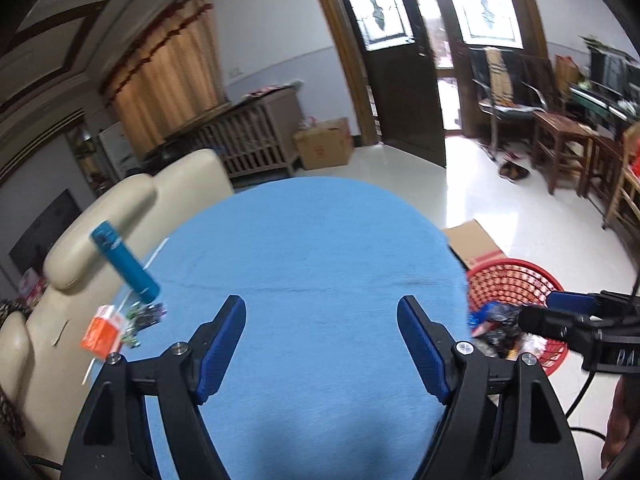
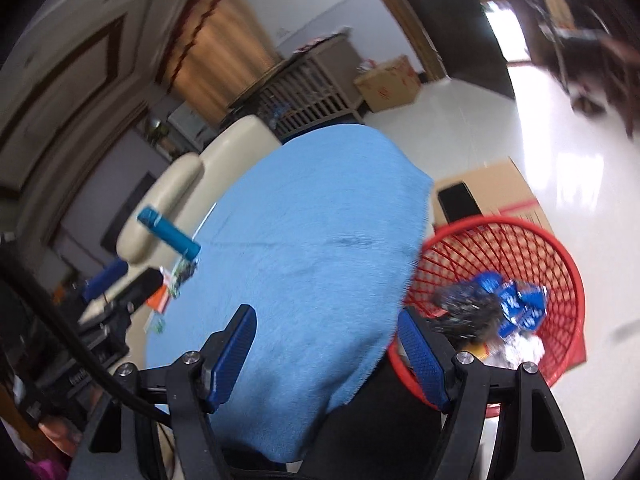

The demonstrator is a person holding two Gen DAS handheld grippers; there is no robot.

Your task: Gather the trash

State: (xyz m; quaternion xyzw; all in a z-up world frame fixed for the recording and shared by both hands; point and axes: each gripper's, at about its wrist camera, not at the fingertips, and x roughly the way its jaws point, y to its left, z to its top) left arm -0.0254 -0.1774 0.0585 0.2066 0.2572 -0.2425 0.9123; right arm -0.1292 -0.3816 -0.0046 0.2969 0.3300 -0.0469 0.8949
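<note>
My left gripper (image 1: 321, 300) stands open above the blue tablecloth (image 1: 312, 248) with nothing between its fingers. At the table's left edge lie an orange wrapper (image 1: 102, 332) and a green-purple wrapper (image 1: 146, 318), next to a blue bottle (image 1: 124, 268). My right gripper (image 2: 327, 310) is open and empty too, over the table's right edge beside the red mesh basket (image 2: 560, 248). Blue packets (image 2: 520, 308) and a dark crumpled wrapper (image 2: 468, 308) lie inside the basket. The wrappers (image 2: 182, 276) and the bottle (image 2: 168, 234) also show at the left of the right wrist view.
A cream chair (image 1: 100, 216) stands against the table's left side. A flattened cardboard box (image 2: 492, 188) lies on the white floor behind the basket. Further off are a wooden crib (image 1: 256, 136), another carton (image 1: 324, 144), dark doors and wooden chairs (image 1: 560, 148).
</note>
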